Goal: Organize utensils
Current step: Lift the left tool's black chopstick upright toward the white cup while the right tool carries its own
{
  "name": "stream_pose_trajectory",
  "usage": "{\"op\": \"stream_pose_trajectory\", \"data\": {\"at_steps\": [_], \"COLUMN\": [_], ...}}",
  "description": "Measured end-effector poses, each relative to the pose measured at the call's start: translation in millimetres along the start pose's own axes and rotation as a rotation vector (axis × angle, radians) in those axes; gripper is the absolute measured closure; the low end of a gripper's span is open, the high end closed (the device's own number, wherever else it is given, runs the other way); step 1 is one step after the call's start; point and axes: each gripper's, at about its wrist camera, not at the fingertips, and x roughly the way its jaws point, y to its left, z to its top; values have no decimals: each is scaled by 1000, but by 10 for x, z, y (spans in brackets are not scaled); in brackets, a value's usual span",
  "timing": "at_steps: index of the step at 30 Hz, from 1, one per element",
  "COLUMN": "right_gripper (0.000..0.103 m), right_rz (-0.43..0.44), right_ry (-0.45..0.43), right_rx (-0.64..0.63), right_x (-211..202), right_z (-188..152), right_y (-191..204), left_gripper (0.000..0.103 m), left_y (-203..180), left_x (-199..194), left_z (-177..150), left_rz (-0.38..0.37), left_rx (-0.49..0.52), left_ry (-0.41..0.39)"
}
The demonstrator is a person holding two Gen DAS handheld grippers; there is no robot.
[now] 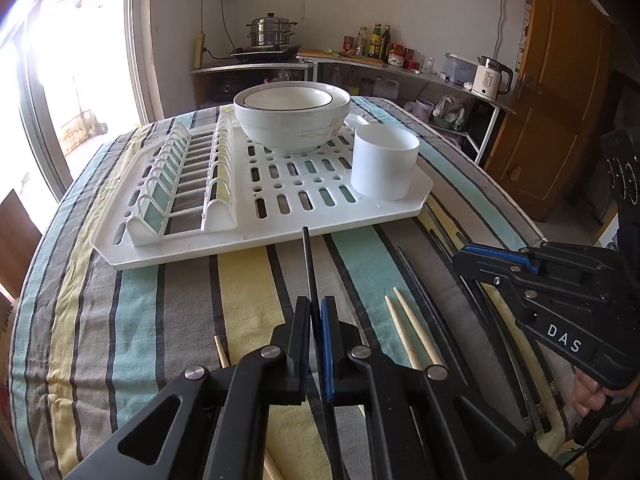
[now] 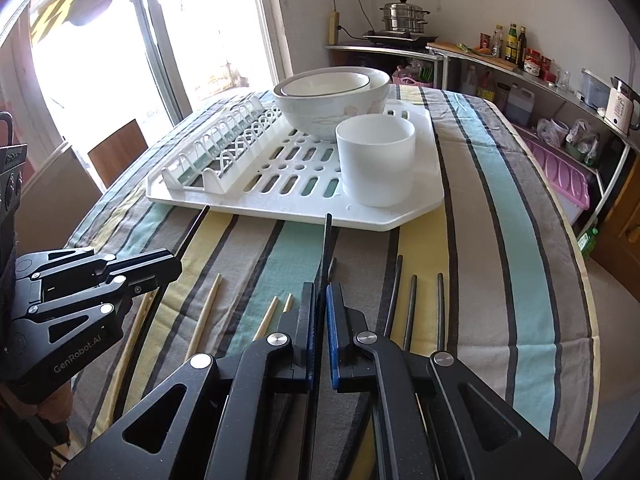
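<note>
Left wrist view: each tool clamps a black chopstick (image 1: 309, 264) above the striped tablecloth (image 1: 160, 300).

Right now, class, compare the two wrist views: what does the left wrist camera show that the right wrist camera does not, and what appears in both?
Only the left wrist view shows the wooden door and the hand behind the right gripper.

Only the right wrist view shows three dark chopsticks lying side by side on the striped tablecloth and the pink plastic lid under the shelf.

Both show the white dish rack, the stacked bowls, the white cup, the kettle, the steamer pot, and each gripper shut on a black chopstick.
</note>
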Motion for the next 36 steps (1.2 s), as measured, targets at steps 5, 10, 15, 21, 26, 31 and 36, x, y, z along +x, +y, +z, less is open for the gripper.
{"op": "stream_pose_trajectory", "data": {"at_steps": [5,10,15,21,26,31,36], "right_gripper": [98,98,98,98,98,98,98], "right_rz": [18,33,47,44,41,35,26], "right_ry": [-82,-164,-232,-282,-309,-328,-350], "right_rx": [9,19,30,31,30,27,22], "right_x": [-283,-552,-768,-940,-1025,-1084,-1132], "right_z": [95,161,209,254,291,348,454], "right_y": [-7,-29,-67,-77,-78,-87,-107], "left_gripper": [98,98,98,99,99,99,99], "left_y": [20,37,56,65,61,67,24], "left_x": [-349,-671,-903,-1056,-1105,-1094,-1071], "left_z": [105,201,274,344,405,499,671], "left_rz": [-23,-37,-48,-47,-53,-63,-72], "left_rx": [-6,-12,-15,-16,-12,-15,-1], "left_ry": [-80,-155,-214,-259,-276,-283,-290]}}
